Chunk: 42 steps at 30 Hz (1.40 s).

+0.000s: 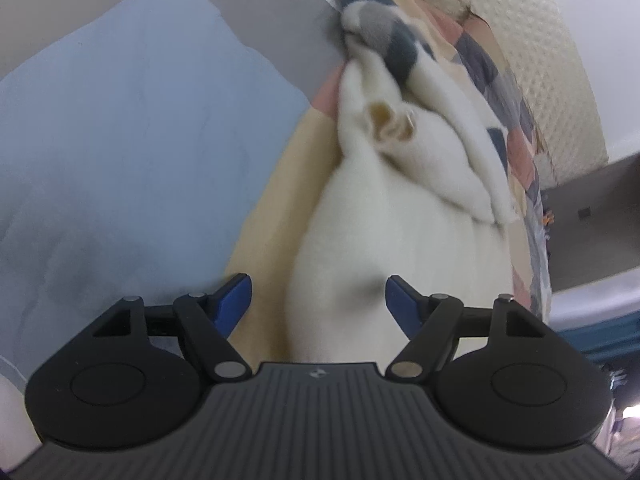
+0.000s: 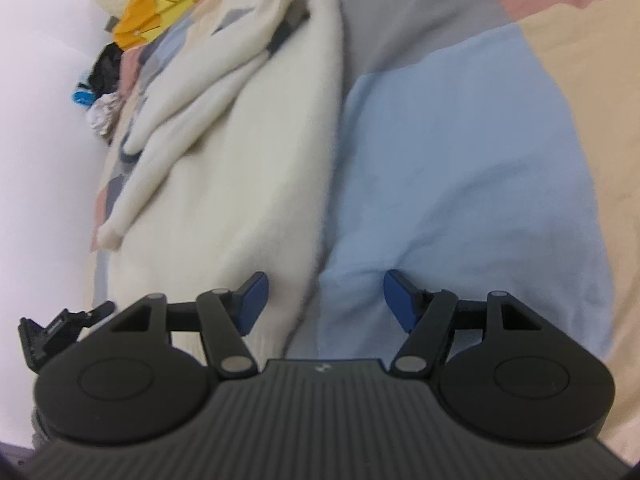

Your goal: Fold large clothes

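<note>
The fluffy cream-white knitted garment [image 2: 224,152] lies lengthwise on a patchwork bedspread of pale blue, grey, beige and pink blocks [image 2: 460,152], one sleeve folded across its body. Its long right edge borders a broad bare stretch of pale blue cloth. The right gripper [image 2: 326,300] hangs over that edge with its blue-padded jaws spread and nothing between them. The left gripper [image 1: 318,302] hovers over the garment's near end, jaws likewise apart and empty. A yellow fabric item [image 2: 160,4] lies at the bed's far end, against a white wall [image 2: 36,100].
</note>
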{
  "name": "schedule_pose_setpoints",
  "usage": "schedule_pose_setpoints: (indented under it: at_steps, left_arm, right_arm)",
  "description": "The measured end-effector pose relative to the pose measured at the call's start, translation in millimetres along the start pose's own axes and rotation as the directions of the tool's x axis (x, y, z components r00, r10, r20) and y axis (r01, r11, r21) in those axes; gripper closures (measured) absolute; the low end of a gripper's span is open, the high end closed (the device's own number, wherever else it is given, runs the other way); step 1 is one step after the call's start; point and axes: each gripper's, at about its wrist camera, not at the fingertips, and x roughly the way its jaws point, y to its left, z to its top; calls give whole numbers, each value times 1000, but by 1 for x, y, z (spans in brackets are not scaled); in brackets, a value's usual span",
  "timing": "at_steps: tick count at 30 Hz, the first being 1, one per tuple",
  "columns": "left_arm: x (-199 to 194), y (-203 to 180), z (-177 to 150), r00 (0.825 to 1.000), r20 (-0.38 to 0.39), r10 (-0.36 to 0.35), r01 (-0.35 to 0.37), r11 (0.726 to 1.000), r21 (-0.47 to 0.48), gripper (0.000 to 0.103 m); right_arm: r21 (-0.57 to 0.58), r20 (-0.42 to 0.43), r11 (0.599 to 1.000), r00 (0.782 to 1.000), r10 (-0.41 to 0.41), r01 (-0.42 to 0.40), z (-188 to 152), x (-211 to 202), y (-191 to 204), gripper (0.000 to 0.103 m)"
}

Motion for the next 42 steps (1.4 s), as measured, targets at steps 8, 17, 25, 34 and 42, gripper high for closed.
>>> schedule_pose_setpoints:
  at_steps: [8, 17, 25, 34, 42]
  left_arm:
    - [13, -13, -13, 998, -54, 30, -26, 997, 76, 25]
    - [19, -16, -13, 997, -70, 12, -8, 998, 62, 25]
    - [26, -24, -13, 995, -89, 55, -47, 995, 92, 58]
    - [-8, -13, 10, 983, -3, -185, 184, 978, -97, 91]
    - [-64, -22, 32, 934, 152, -323, 350, 914, -205, 95]
  right_arm:
    - [-214, -113, 970, 989, 92, -115, 5, 15, 40, 43]
    - [-304, -247, 934, 963, 113, -187, 6, 55, 58, 40]
    - [-389, -291, 913, 957, 2, -120, 8, 69, 84, 45]
    - [-479, -77, 876, 997, 20, -55, 13, -8, 115, 89]
    - [-483, 107, 873, 984, 140, -72, 8, -113, 140, 93]
